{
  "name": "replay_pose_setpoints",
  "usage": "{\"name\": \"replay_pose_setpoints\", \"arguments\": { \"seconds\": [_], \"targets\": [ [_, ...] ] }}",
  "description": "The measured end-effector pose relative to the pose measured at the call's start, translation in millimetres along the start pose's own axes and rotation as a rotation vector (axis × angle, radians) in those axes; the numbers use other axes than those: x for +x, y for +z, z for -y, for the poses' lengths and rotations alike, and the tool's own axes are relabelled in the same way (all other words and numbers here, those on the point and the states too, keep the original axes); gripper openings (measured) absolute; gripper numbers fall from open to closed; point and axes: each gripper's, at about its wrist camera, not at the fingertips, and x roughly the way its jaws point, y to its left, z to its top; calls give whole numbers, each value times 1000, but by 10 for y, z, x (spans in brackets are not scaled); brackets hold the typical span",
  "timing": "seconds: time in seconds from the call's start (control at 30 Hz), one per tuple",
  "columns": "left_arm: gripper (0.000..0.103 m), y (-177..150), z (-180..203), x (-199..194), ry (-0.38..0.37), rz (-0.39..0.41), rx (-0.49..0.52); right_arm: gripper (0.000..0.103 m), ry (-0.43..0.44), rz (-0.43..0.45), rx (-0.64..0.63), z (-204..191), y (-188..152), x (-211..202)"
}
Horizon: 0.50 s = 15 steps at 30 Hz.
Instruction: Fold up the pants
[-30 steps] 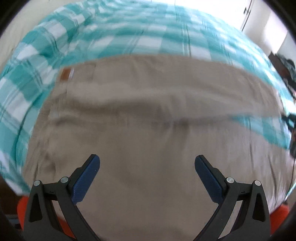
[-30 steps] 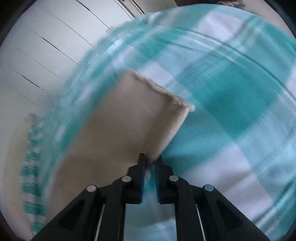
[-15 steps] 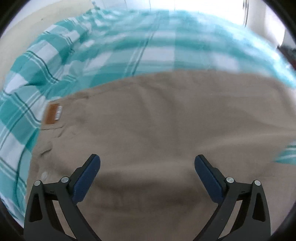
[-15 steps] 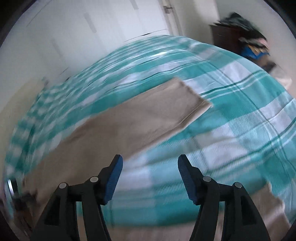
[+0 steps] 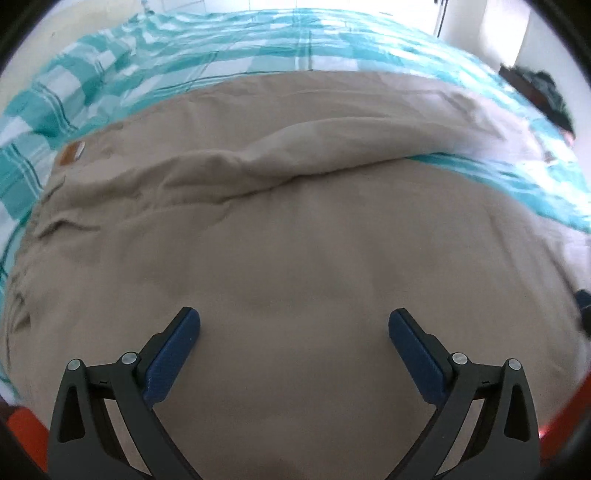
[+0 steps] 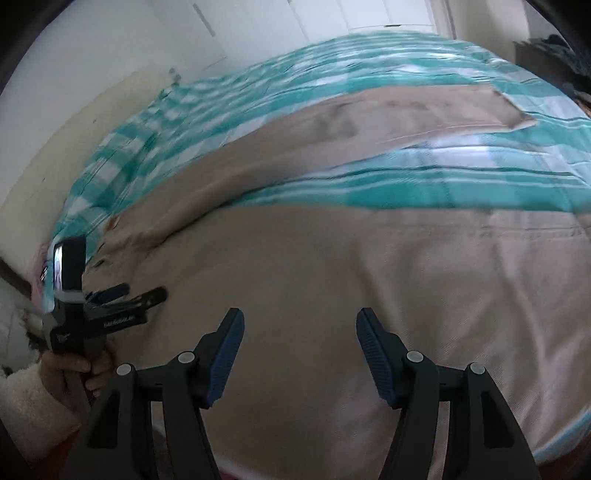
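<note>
Beige pants [image 5: 295, 229] lie spread on a teal-and-white checked bedspread [image 5: 229, 55], the waist with its brown label [image 5: 72, 152] at the left. Both legs run off to the right, and a wedge of bedspread shows between them. My left gripper [image 5: 294, 325] hovers open over the near leg with nothing between its fingers. In the right wrist view the far leg [image 6: 388, 118] ends in a hem at the upper right. My right gripper [image 6: 300, 321] hangs over the near leg [image 6: 351, 280]; its jaws are opening and hold nothing. The left gripper [image 6: 142, 292] shows at the left, held by a hand.
A white fleecy sleeve [image 6: 29, 398] comes in at the lower left. White cupboard doors [image 6: 258, 33] stand behind the bed. A dark dresser piled with clothes [image 5: 539, 88] sits at the far right. A pale headboard [image 6: 92, 125] borders the bed's left end.
My right gripper has let go of the leg's hem, opened, and swung back over the near leg. The left gripper dropped lower over the pants and stayed open.
</note>
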Motion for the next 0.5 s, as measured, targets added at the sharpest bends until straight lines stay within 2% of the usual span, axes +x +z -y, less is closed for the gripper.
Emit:
{"name": "replay_pose_setpoints", "arguments": {
  "seconds": [0.13,0.23,0.33,0.4,0.5],
  "targets": [
    [102,-299,127,-232,-49,-1,40,73,-15,16,-94,-349,-125,-65],
    [102,-405,122,-264,-38,9,56,83,-33,39,-132,-484,-208,-95],
    [102,-425,69,-250,-38,34,41,85,-83,53,-140,-460,-326,-89],
    [103,-504,65,-236,-47,30,44,86,-116,16,-127,-332,-471,12],
    [103,-550,79,-172,-52,38,61,86,-106,23,-137,-245,-593,51]
  ]
}}
